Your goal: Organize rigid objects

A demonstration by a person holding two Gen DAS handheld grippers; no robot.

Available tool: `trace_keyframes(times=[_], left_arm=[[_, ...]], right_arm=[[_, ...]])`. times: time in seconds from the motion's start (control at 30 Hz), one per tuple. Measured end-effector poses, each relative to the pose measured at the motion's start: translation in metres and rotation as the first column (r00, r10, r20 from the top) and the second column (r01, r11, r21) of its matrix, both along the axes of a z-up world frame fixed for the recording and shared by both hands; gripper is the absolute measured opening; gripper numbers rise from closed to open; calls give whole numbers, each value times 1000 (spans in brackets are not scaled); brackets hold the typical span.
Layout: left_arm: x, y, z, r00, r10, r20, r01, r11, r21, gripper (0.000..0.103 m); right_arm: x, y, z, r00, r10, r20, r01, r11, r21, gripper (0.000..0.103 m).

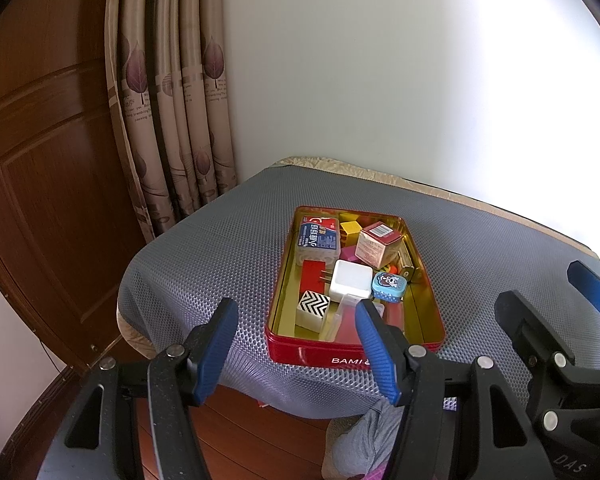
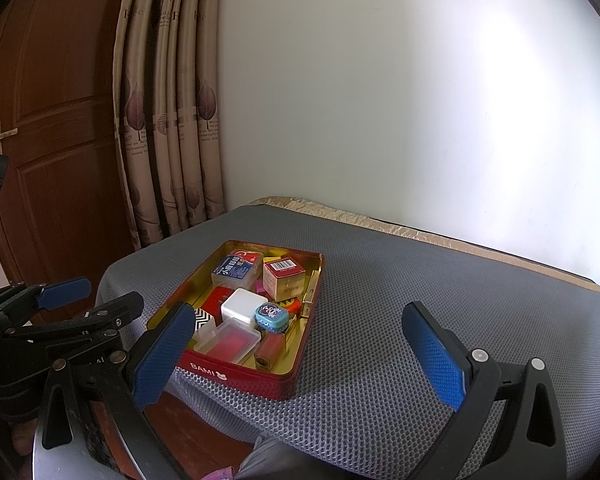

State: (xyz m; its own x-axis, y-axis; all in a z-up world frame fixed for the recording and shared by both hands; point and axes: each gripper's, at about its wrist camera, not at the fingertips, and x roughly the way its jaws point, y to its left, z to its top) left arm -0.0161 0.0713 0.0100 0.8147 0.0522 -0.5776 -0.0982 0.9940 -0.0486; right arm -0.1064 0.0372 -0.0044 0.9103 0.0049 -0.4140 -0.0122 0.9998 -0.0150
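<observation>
Rigid objects: small boxes and cases piled inside a red rectangular metal tin with a gold interior, on the grey mesh-covered table.
Left gripper: blue-padded fingers wide apart, nothing between them, before the tin's near wall.
Right gripper: fingers wide, empty.
Near contents: zigzag black-and-white cube, clear plastic case.
Middle: white plug adapter, blue oval tin.
Far: beige barcode carton.

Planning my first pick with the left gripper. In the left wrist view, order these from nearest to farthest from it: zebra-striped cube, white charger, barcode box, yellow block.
1. Zebra-striped cube, near left corner of the red tin, closest to the left gripper.
2. White charger, middle of the tin.
3. Barcode box, far right part.
4. Yellow block, by the far wall; close to the barcode box, but slightly farther.
</observation>
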Motion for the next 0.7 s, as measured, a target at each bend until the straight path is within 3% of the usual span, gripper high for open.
trace_keyframes(times=[0.7], left_arm=[[0, -2, -2, 1000, 3, -7, -3, 1000, -9, 62]], right_arm=[[0, 1, -1, 1000, 3, -4, -3, 1000, 4, 102]])
